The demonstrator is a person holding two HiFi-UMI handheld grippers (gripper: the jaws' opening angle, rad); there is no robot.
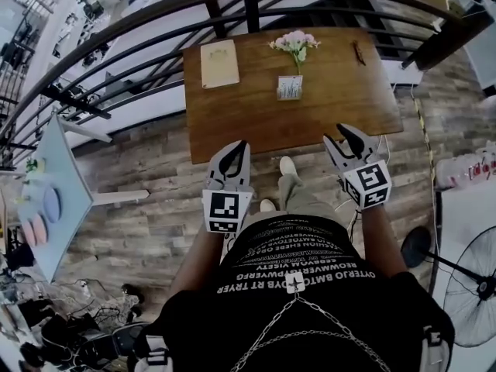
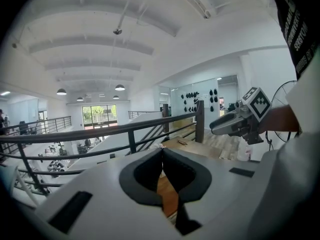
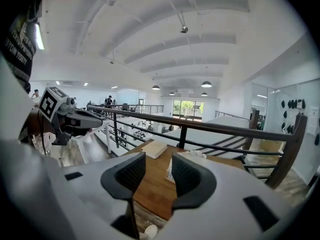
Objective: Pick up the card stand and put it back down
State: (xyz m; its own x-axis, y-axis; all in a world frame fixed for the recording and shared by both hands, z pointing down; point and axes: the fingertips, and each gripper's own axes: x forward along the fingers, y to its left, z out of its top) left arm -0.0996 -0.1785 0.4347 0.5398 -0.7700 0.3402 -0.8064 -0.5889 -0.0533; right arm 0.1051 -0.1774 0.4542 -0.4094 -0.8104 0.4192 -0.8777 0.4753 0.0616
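Wooden table (image 1: 232,126) by a railing (image 1: 252,10): one card stand (image 1: 290,88), one notebook (image 1: 219,63). Left gripper (image 1: 242,146) jaws together; right gripper (image 1: 334,134) jaws apart, empty.

Looking steeply down on the wooden table (image 1: 232,122) against the dark railing (image 1: 155,29). The card stand (image 1: 290,87) sits upright mid-table, with pale flowers (image 1: 294,43) just behind it and a tan pad (image 1: 219,63) lying flat well to its left. Both grippers hover at the near edge. The left gripper (image 1: 240,147) has its jaws seemingly together, though it's hard to tell from here. The right gripper (image 1: 346,136) has its jaws spread with nothing between them. A fan (image 1: 473,285) stands far right.
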